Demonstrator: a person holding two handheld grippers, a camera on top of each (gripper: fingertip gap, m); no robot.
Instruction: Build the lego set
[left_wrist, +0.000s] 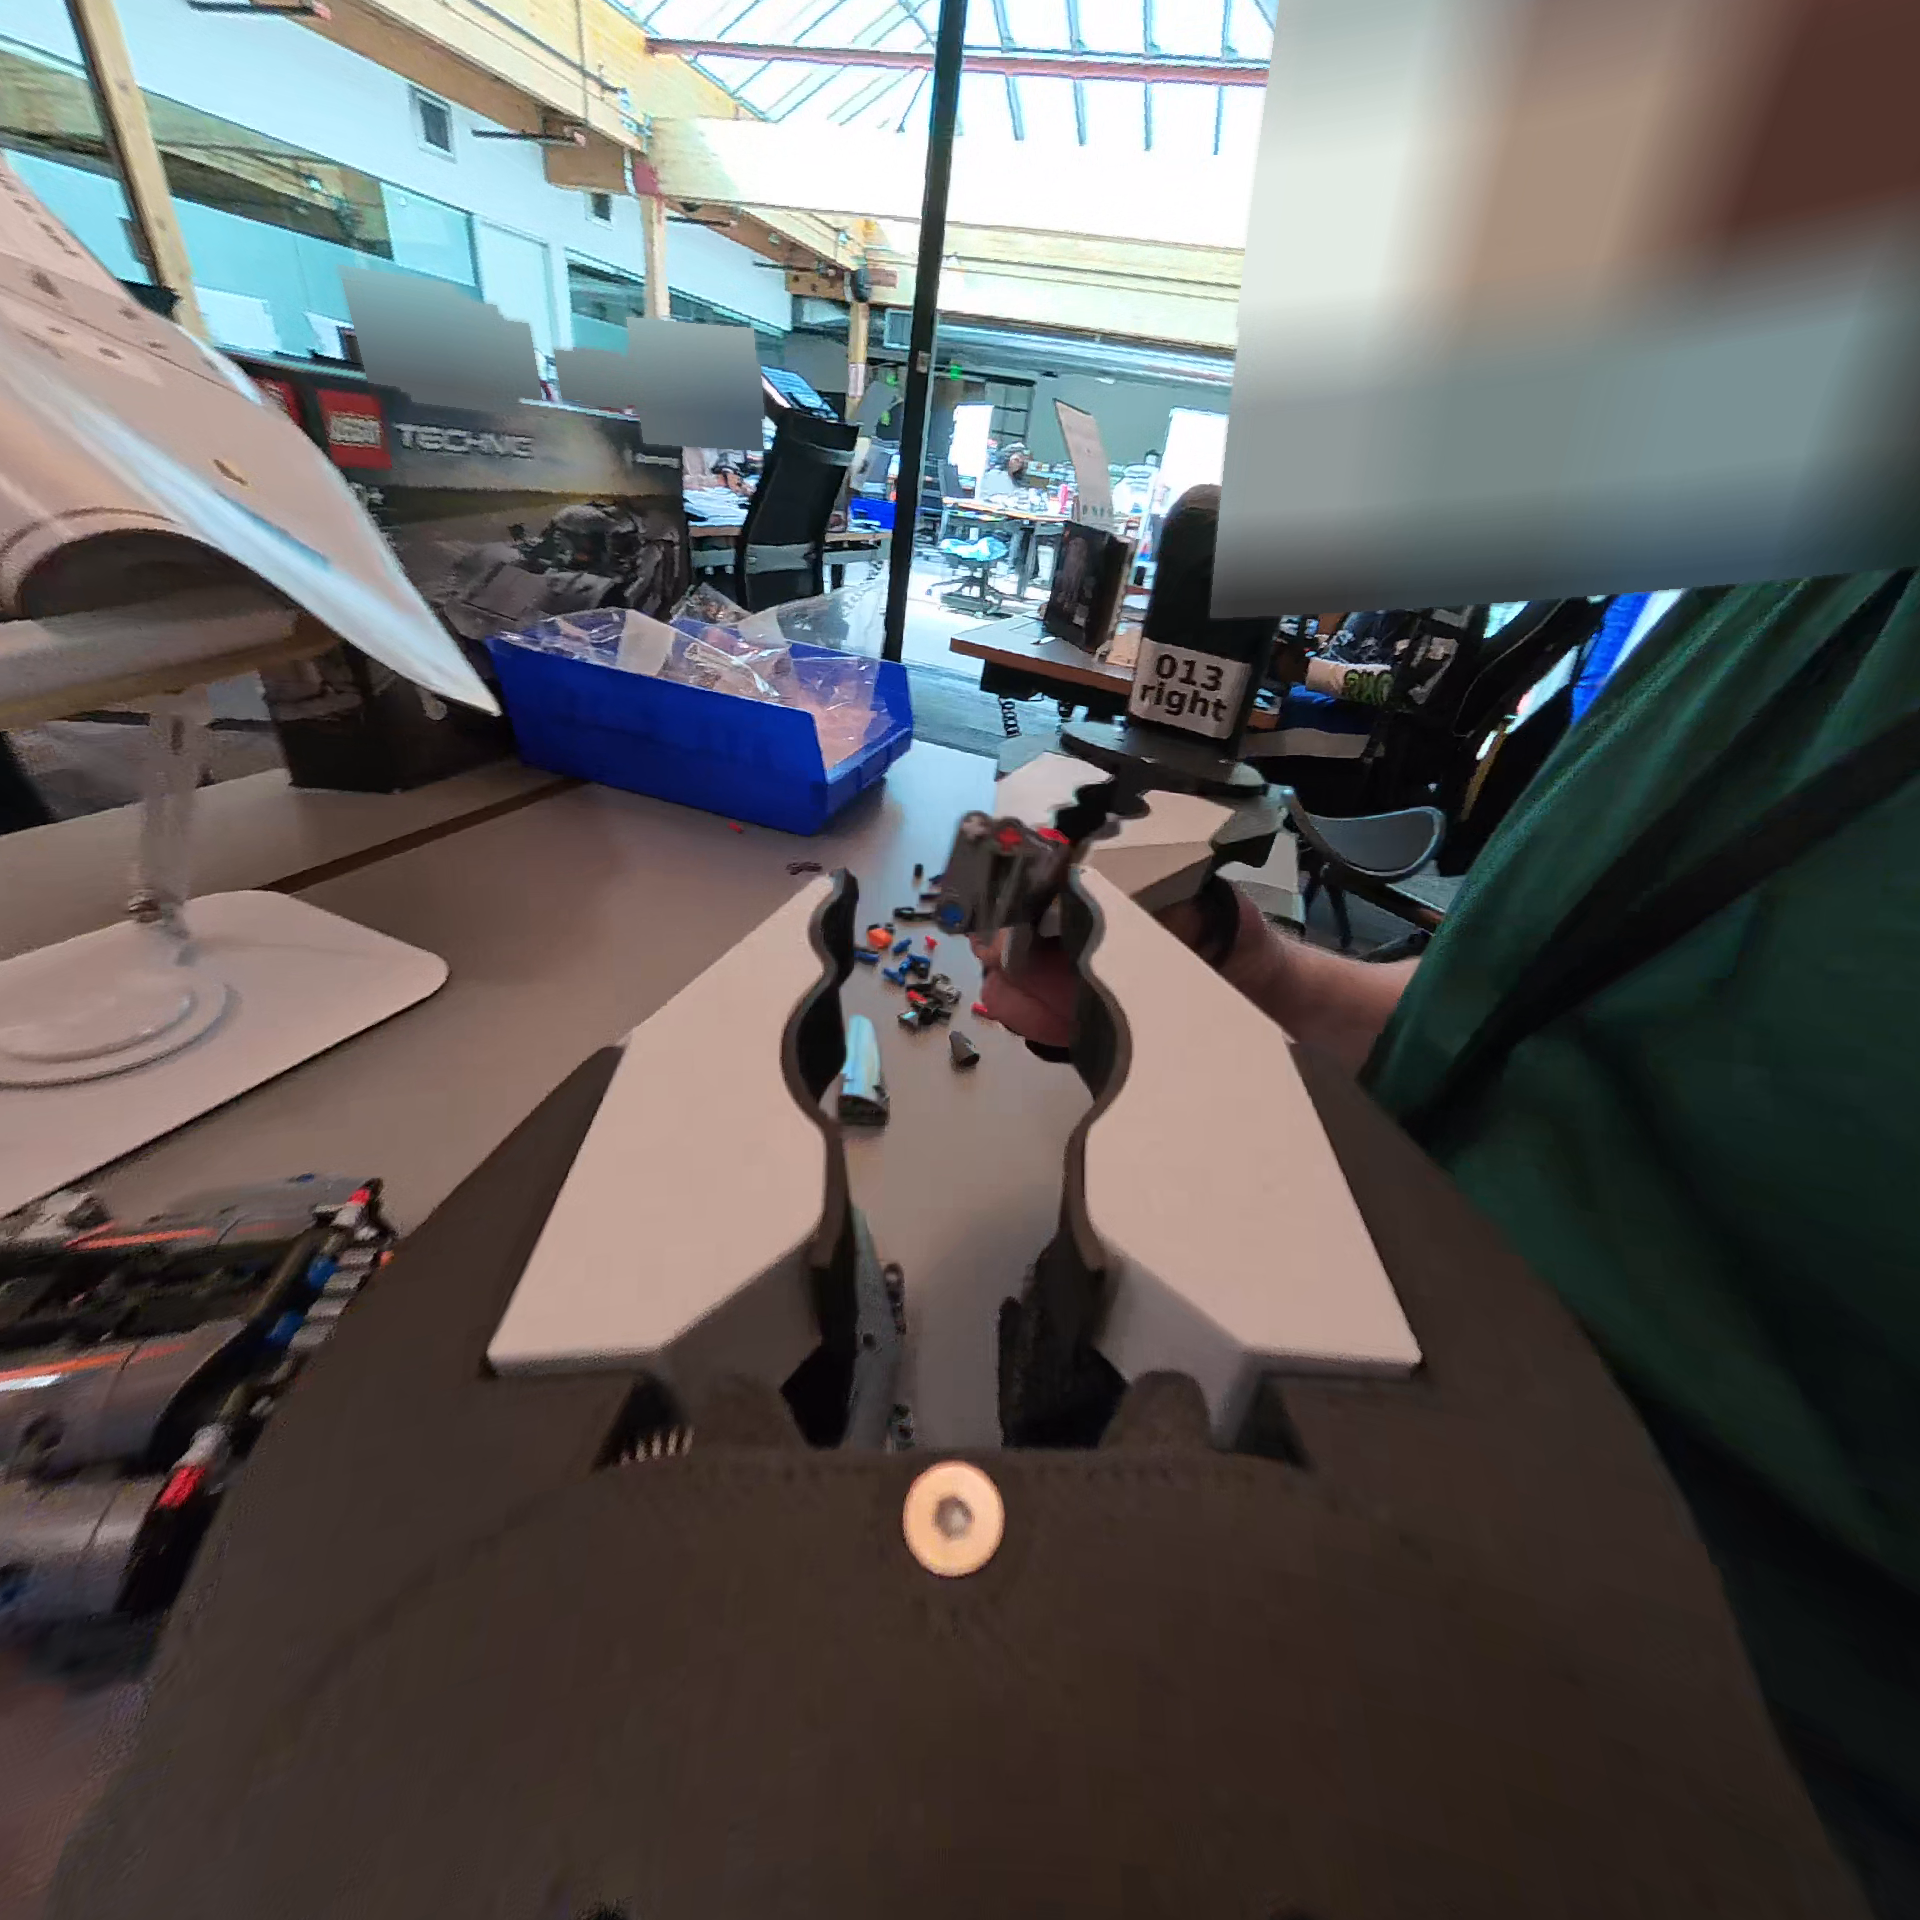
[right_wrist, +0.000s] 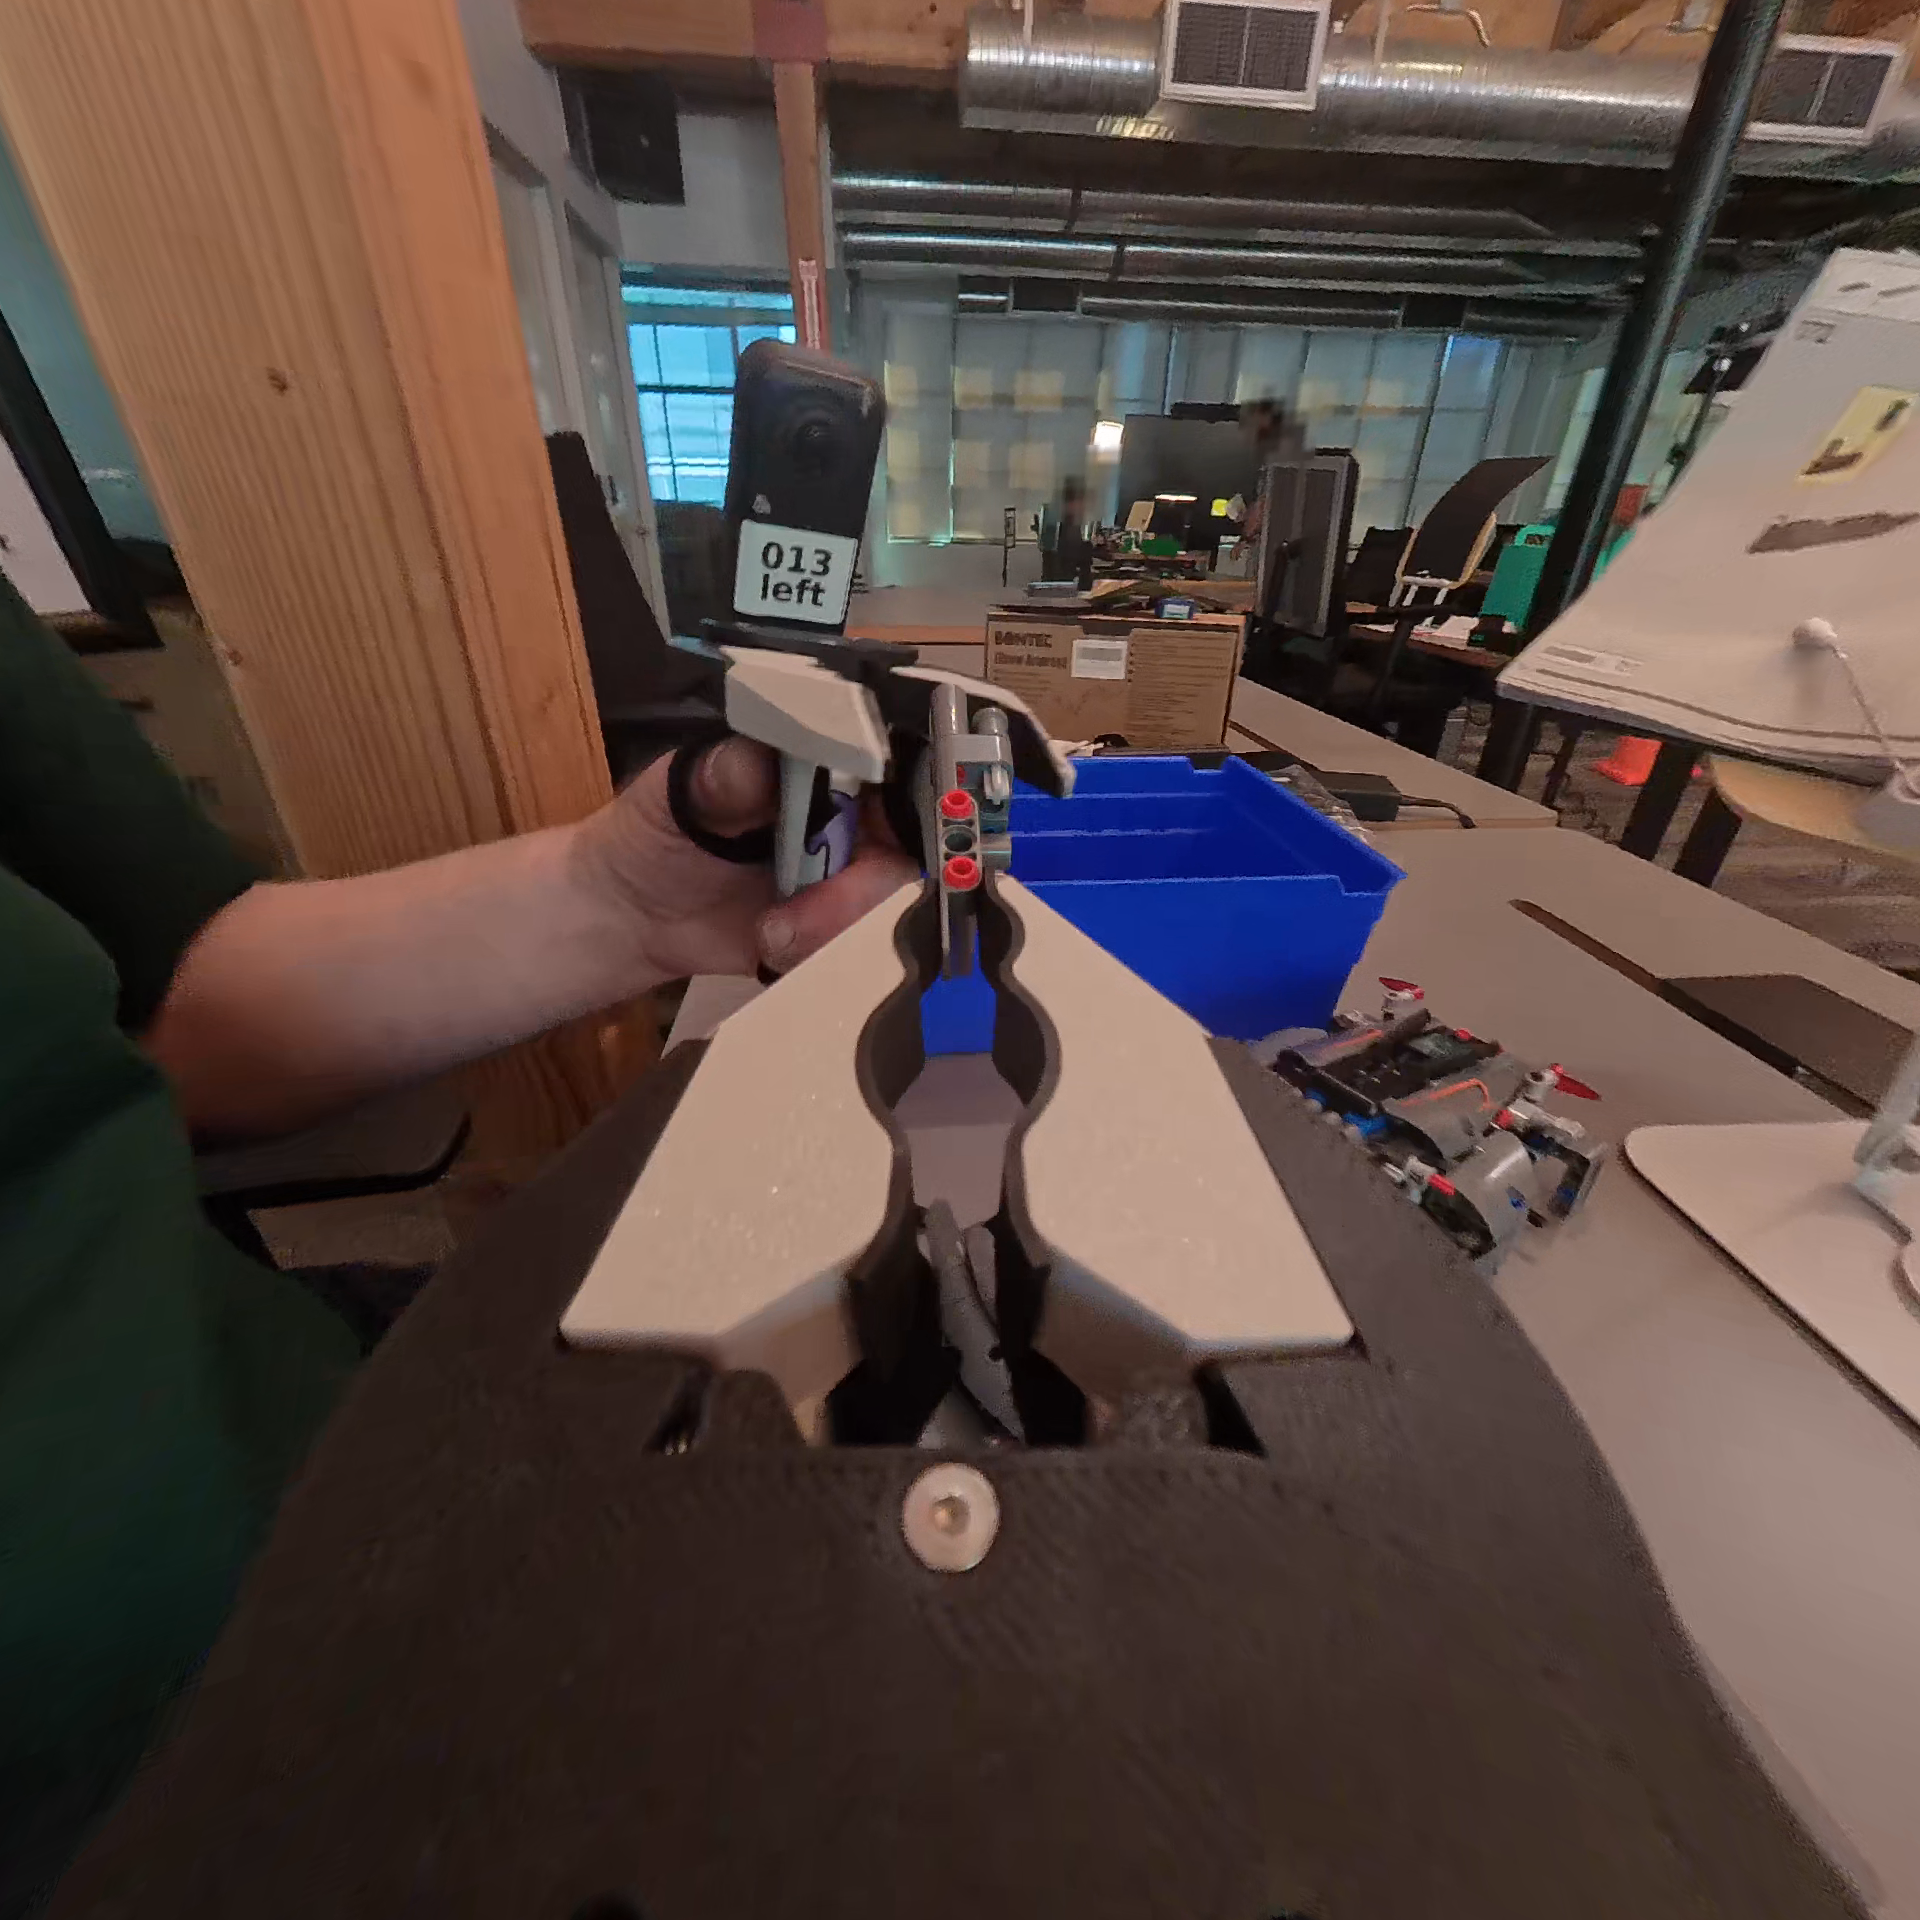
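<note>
A small grey lego assembly with red pins is held up in the air above the table. My right gripper is shut on its lower beam. In the left wrist view the same assembly sits at the far end of my fingers, with the right gripper behind it. My left gripper is open, its jaws wide apart, and the assembly is close to its right fingertip. In the right wrist view the left gripper stands around the top of the assembly. Several loose small pieces lie on the grey table.
A part-built dark lego car lies on the table. A blue bin stands behind. An instruction booklet rests on a white stand. A lego box stands at the back. A wooden post is near. The grippers are tip to tip, or close to it. From either gripper's tips it is about 25 cm to the part-built dark lego car.
</note>
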